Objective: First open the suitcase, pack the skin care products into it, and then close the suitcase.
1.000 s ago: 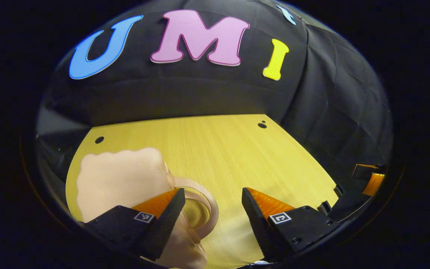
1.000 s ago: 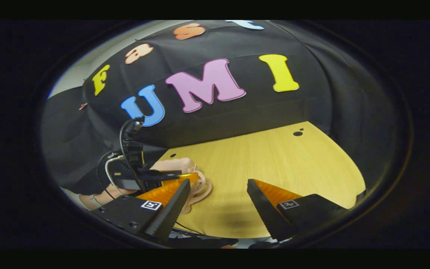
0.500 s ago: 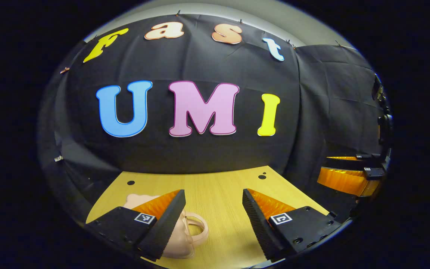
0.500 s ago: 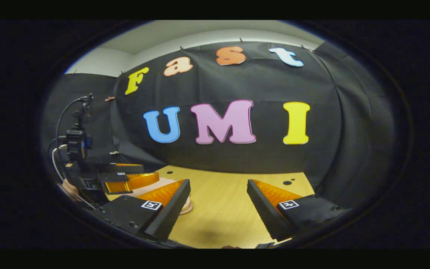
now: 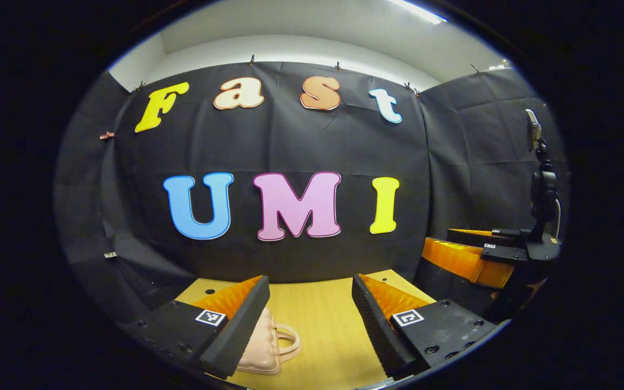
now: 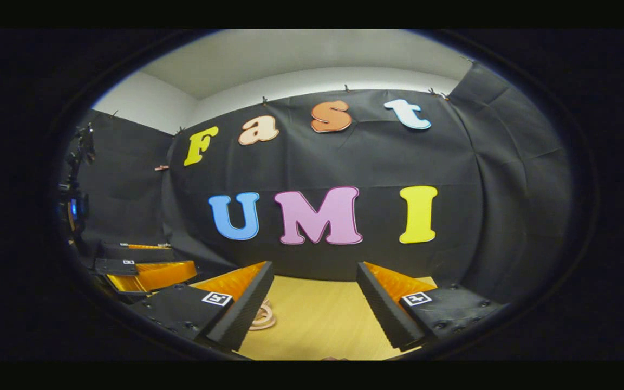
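Holding both grippers wide over the table [image 5: 323, 319].
My left gripper [image 5: 310, 319] is hiding most of the pink suitcase [image 5: 268, 346]; right gripper [image 6: 314, 309] is gaping empty.

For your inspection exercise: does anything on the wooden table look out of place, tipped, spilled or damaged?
Nothing stands out. The pink suitcase lies shut on the table, with nothing spilled around it. Both grippers, left and right, are open above it.

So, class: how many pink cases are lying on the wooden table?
1. The pink case lies on the table, partly behind the left claw; others may be hidden.
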`<state>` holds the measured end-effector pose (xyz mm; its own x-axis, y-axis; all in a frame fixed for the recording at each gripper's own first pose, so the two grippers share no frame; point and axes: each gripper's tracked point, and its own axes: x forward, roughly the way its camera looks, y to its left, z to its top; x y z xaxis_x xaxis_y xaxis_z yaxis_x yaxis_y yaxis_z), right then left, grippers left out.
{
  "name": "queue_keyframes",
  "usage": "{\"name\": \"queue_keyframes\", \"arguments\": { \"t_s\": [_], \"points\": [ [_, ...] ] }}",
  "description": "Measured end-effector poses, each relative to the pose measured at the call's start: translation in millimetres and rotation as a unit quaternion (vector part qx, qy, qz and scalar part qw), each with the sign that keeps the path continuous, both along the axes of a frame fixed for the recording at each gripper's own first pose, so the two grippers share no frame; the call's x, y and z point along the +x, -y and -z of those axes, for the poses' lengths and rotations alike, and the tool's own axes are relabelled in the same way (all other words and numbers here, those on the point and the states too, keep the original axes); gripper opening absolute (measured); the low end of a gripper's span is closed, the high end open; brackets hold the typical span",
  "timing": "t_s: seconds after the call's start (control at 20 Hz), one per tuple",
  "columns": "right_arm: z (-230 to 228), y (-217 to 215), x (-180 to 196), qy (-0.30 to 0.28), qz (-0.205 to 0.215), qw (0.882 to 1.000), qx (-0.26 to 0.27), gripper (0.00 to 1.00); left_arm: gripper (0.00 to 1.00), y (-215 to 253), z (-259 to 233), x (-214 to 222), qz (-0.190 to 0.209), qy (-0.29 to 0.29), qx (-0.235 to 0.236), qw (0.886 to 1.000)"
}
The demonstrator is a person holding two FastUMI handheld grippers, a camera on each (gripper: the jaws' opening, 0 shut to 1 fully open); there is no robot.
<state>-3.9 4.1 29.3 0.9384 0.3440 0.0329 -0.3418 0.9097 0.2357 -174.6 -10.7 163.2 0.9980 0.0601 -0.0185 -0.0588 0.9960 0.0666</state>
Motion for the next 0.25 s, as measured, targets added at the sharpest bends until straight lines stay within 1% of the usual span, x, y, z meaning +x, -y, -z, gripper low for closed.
{"name": "queue_keyframes", "arguments": {
  "t_s": [0.15,0.2,0.25],
  "points": [
    [7,1,5,-0.005,0.006,1.0,-0.008,0.97,0.96,3,-9,-11,-0.013,0.003,-0.005,1.0],
    [7,1,6,-0.003,0.006,1.0,-0.011,0.9,0.97,2,-10,-14,-0.016,0.005,-0.01,1.0],
    [5,0,8,0.004,0.008,1.0,-0.014,0.97,0.98,0,-12,-18,-0.021,0.009,-0.014,1.0]
  ]
}}
